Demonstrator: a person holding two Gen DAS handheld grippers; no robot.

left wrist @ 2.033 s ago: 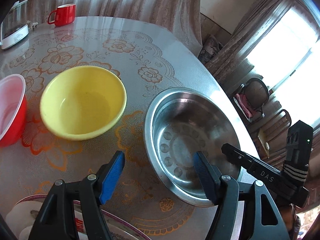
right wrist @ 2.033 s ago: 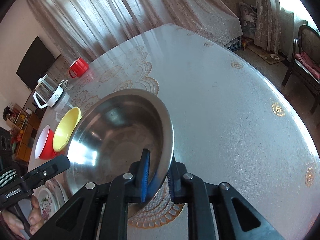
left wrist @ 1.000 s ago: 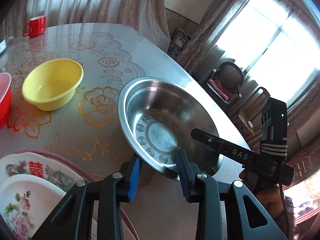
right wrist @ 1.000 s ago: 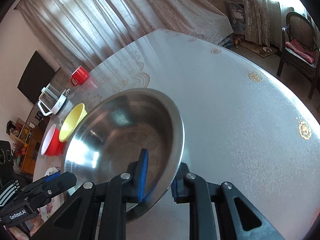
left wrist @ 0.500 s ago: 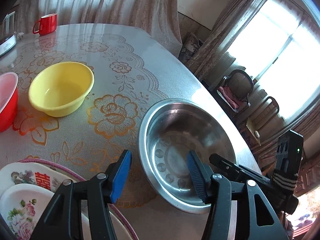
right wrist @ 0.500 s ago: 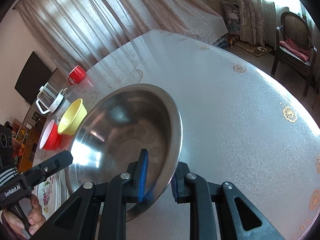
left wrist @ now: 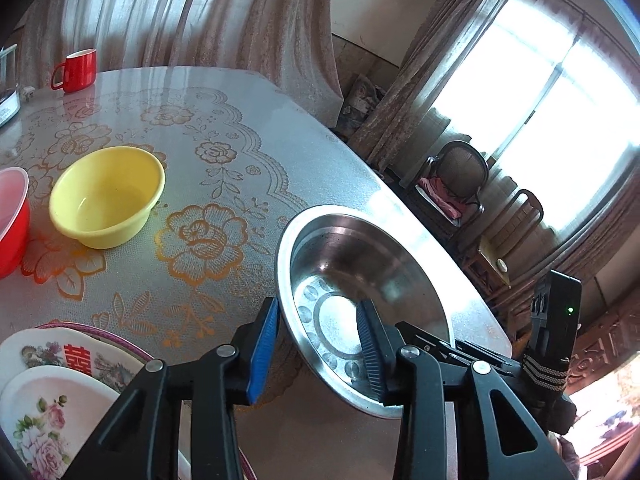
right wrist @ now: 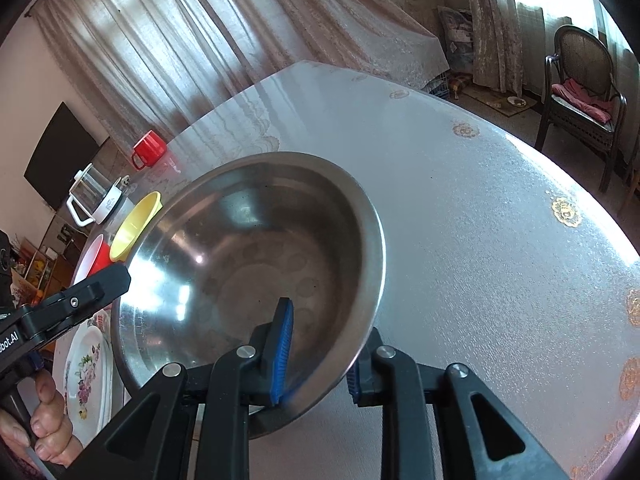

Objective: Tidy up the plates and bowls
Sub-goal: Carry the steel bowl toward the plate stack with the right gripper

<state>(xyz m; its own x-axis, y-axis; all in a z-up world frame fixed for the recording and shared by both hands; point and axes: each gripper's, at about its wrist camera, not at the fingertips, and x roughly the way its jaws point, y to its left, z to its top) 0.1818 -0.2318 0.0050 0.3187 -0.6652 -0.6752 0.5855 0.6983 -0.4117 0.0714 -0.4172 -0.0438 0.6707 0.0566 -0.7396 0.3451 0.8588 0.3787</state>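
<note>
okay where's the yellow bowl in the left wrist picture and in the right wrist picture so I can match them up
Left wrist: yellow bowl sits at the left, upright on the flowered tablecloth, beside a red bowl.
Right wrist: yellow bowl shows at mid-left, partly hidden behind the steel basin.
Shared landmark: the red mug at the table's far side.
</note>
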